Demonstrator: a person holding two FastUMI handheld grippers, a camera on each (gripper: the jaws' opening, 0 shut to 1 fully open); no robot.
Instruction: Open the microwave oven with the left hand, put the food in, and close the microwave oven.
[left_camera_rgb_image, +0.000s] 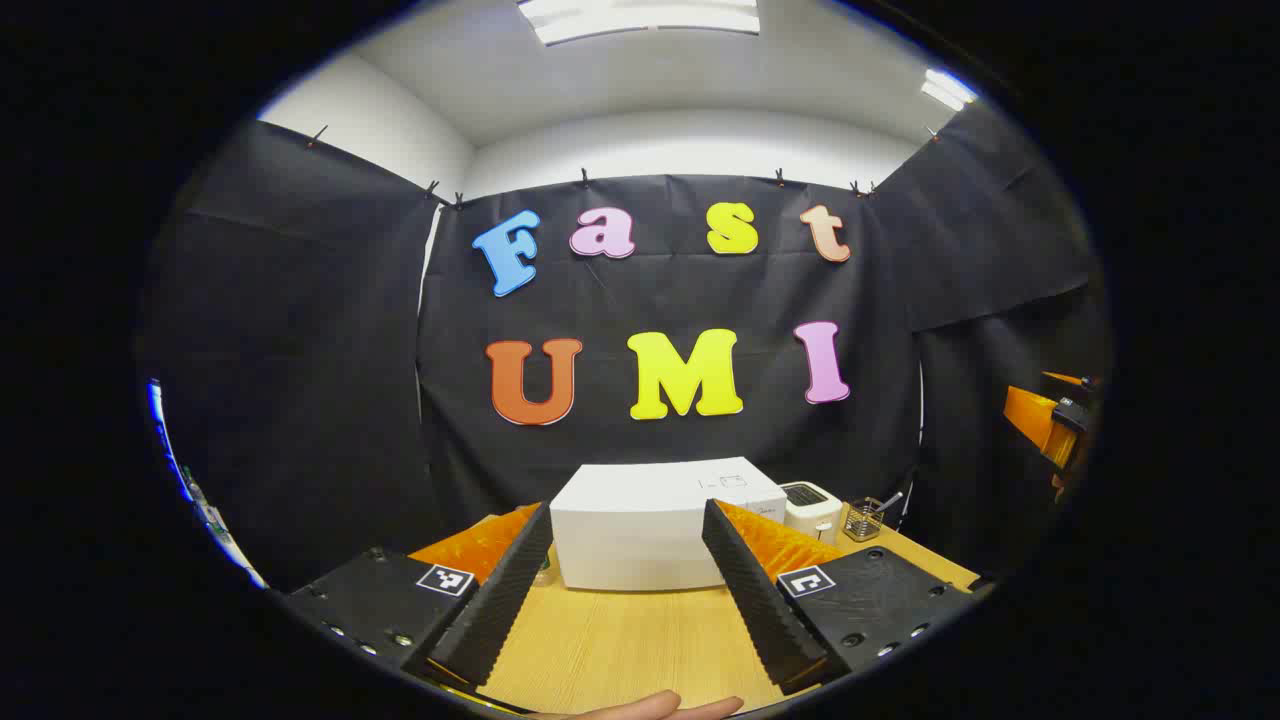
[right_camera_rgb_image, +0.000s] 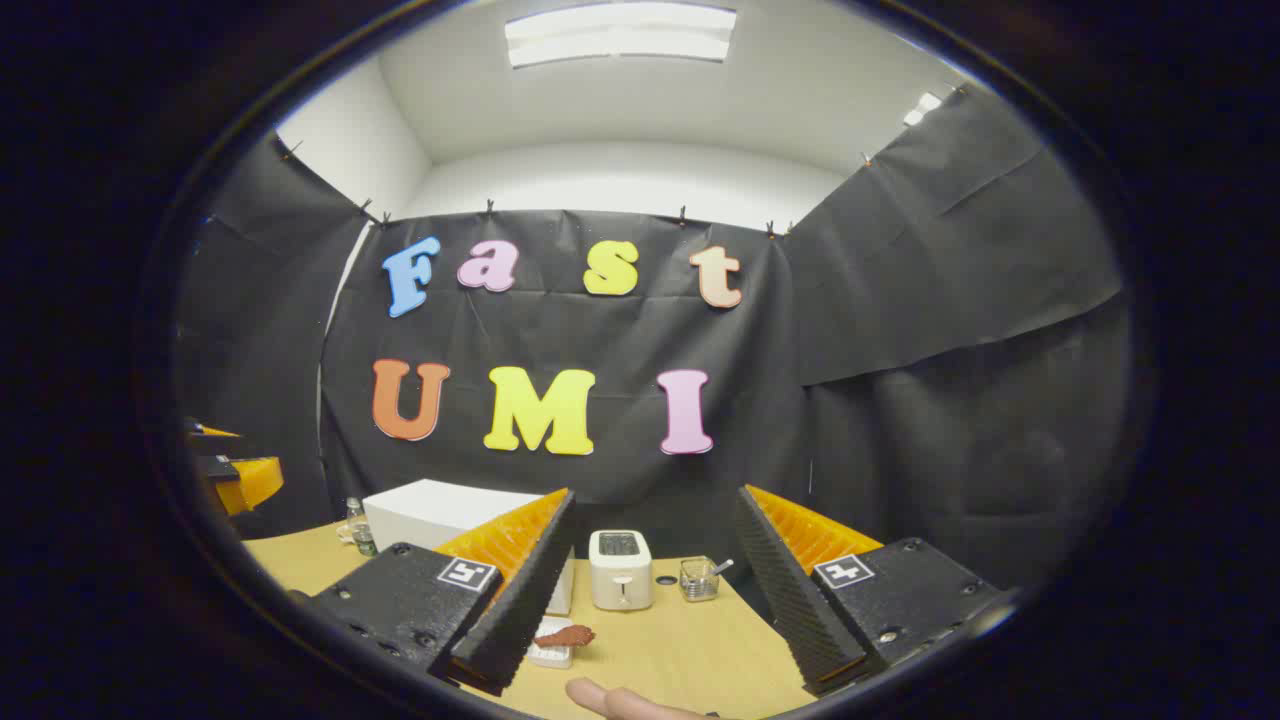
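Left gripper view: left hand-held gripper (left_camera_rgb_image: 628, 590) wide open, empty, white microwave oven (left_camera_rgb_image: 640, 535) shut on table (left_camera_rgb_image: 620, 645) ahead; right gripper view: right hand-held gripper (right_camera_rgb_image: 645, 610) wide open, empty, food (right_camera_rgb_image: 565, 636) on small white tray (right_camera_rgb_image: 549, 654) near its left finger.

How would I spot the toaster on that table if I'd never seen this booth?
Find the big white microwave at the back of the wooden table. Just to its right stands the toaster, a small white upright box with a slot on top. Right of it sits a wire basket, see-through rather than solid white.
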